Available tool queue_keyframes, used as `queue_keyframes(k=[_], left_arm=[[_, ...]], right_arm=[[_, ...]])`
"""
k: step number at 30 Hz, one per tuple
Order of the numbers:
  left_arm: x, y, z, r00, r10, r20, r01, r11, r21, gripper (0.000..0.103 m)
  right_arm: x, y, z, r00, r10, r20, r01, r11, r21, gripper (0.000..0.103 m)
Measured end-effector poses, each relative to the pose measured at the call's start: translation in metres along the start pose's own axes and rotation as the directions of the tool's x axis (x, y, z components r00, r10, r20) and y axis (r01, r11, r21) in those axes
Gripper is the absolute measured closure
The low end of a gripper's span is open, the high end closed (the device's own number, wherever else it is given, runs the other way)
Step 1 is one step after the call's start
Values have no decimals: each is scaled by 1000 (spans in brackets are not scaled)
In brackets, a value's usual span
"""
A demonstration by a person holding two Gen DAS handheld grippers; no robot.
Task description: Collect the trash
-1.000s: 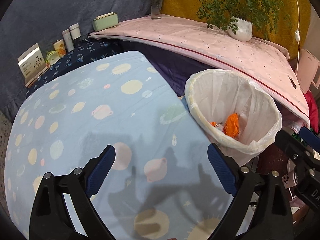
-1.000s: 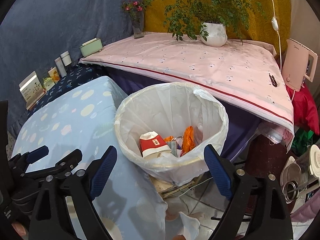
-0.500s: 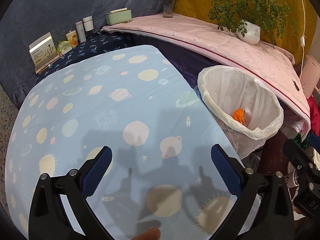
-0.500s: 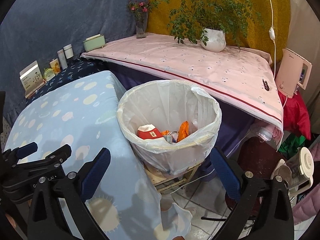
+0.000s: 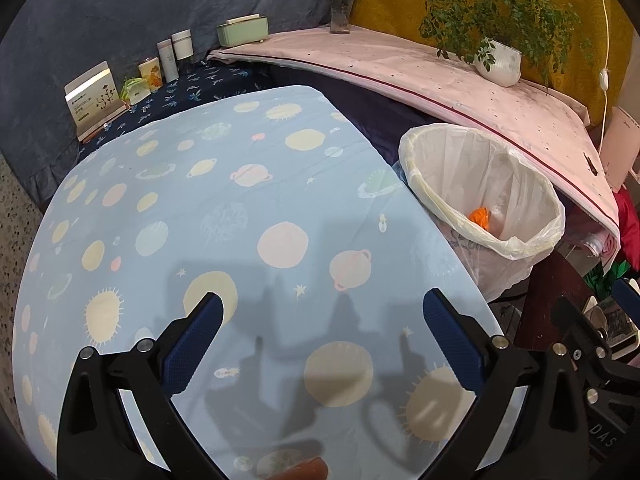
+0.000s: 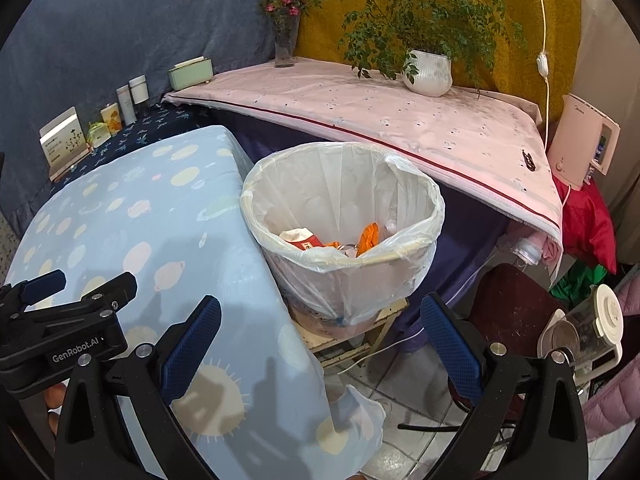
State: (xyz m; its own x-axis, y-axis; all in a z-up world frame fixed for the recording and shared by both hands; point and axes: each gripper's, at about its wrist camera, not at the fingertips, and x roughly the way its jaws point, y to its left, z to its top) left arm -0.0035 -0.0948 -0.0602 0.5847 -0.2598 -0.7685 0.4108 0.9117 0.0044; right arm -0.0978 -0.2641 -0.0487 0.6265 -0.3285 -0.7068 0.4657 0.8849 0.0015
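A trash bin (image 5: pixel 516 176) lined with a white bag stands just off the right edge of the table with the blue planet-print cloth (image 5: pixel 240 200). In the right wrist view the bin (image 6: pixel 400 276) holds a red-and-white carton (image 6: pixel 300 240) and an orange wrapper (image 6: pixel 370 238); the left wrist view shows only that orange wrapper (image 5: pixel 480 216). My left gripper (image 5: pixel 323 306) hangs open over the cloth with nothing between its fingers. Short of the bin's near side, my right gripper (image 6: pixel 321 309) is open and empty too. The left gripper (image 6: pixel 60 292) also shows at that view's left edge.
Behind the bin, a pink-clothed shelf (image 6: pixel 400 128) carries a potted plant (image 6: pixel 428 72), a flower vase (image 6: pixel 285 48) and a green box (image 6: pixel 190 72). Small boxes and bottles (image 5: pixel 132 80) line the back left. A kettle (image 6: pixel 584 148) and a blender jug (image 6: pixel 580 328) stand at the right.
Both grippers have drawn back from the bin, which now looks smaller and farther. The left view shows more of the blue cloth. Both pairs of jaws stand slightly wider.
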Motion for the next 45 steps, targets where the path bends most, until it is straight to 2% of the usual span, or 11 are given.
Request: queue_keyframes(k=[12,19,27,45], left_arm=[[-5,-5,0,1000,-23,9,23,1000,14,7],[3,-15,18,999,-44,15,44,999,27,7],[10,-30,45,999,-51,11,51,998,37,7],[25,-53,69,999,-47,-26,50,993,108,7]], right_arm=[[-4,-1,-2,1000,-8,1,8,1000,14,7],[-1,-9,13,1000,-7,13,7,1000,26,7],[11,-19,35,1000,2,-10,-2,999,35,7],[26,-38,52,998,-25,-60,28,998,60,7]])
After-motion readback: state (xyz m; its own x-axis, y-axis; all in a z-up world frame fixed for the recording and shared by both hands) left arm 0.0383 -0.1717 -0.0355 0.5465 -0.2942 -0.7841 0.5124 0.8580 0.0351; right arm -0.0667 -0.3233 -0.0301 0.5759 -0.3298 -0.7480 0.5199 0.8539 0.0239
